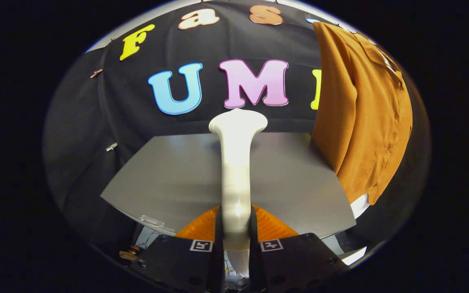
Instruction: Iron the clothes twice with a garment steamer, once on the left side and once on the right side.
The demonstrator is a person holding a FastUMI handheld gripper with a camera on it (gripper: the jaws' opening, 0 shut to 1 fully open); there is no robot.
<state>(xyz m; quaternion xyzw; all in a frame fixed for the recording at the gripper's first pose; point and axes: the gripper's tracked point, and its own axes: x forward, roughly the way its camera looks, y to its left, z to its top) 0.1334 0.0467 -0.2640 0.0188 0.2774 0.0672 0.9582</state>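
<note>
Gripping the steamer [236, 162], fingers [219, 228] left of shirt [364, 118].

The claw [235, 228] has two dark, blocky carriages, each bearing a small square black-and-white marker near its inner top corner. Round screw recesses dot their faces. Ribbed, wedge-shaped panels fan outward behind its two narrow upright fingers [219, 232].

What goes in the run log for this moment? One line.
gripper jaws shut on steamer | steamer upright over table | shirt hanging beyond, untouched

Tongs [236, 228] clamp steamer [236, 162]; bare table [169, 175] ahead, shirt [360, 114] hanging rightward.
</note>
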